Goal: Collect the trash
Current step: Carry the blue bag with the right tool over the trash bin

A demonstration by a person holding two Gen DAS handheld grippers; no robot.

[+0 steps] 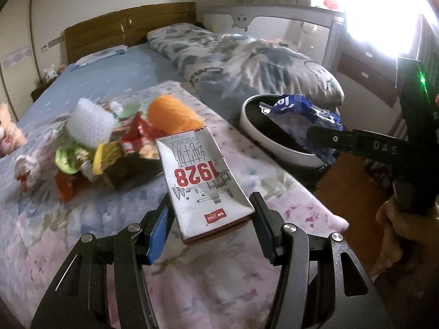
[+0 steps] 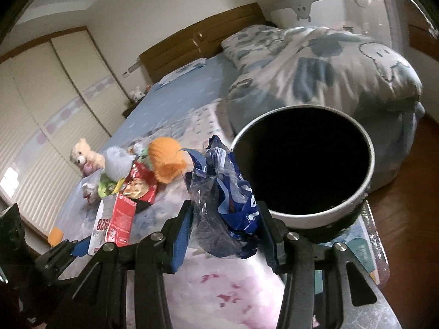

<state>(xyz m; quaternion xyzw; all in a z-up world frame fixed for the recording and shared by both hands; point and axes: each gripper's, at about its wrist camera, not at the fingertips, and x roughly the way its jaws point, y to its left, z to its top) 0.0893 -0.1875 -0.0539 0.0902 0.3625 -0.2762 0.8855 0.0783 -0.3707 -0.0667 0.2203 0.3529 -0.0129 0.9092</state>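
**tidybot_fan:** Grippers both look loaded. The left gripper has its jaws closed against the sides of the silver-grey milk carton with red "1928" print, lifted over the pink floral blanket. The right gripper is pinched on the crumpled blue-and-clear plastic wrapper, sitting right at the 9 o'clock edge of the round white bin with the black liner.

**mess_wrangler:** Yeah, and in the left wrist view that wrapper hangs over the bin's rim at about 5 o'clock, not fully inside. If she lets go there, I'd bet it flops outside onto the wooden floor. Light film clings to pads too.

**tidybot_fan:** Carton grip worries me more. It's held only near its bottom end, so it could pivot or slip out.

**mess_wrangler:** Plus the leftover pile of colourful snack wrappers at 10 o'clock is mixed with an orange knitted toy and a white spiky ball. Easy to bin a toy by mistake.
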